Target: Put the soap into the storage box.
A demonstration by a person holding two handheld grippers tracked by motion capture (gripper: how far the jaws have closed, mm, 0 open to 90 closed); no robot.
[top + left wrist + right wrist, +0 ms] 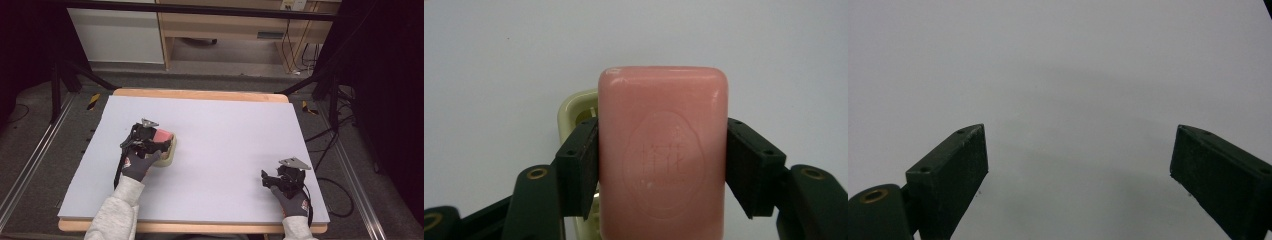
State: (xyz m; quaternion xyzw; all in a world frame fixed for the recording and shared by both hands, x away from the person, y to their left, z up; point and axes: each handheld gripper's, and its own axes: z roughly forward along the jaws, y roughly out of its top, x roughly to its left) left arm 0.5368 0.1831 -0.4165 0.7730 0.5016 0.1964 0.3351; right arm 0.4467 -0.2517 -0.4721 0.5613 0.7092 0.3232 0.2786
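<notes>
Left gripper [663, 165] clamps its jaws on the pink soap bar [663, 150], just above the pale-green soap dish [167, 156] at bench [225, 130] left. Right gripper [1078, 175] rests near right, jaws wide apart.

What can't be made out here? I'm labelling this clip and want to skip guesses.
- Soap dish: mostly behind the pink soap in the left gripper view.
- Soap's lower end: cut off by that view's bottom edge.
- Left gripper, high view: too small to judge its grip.
</notes>
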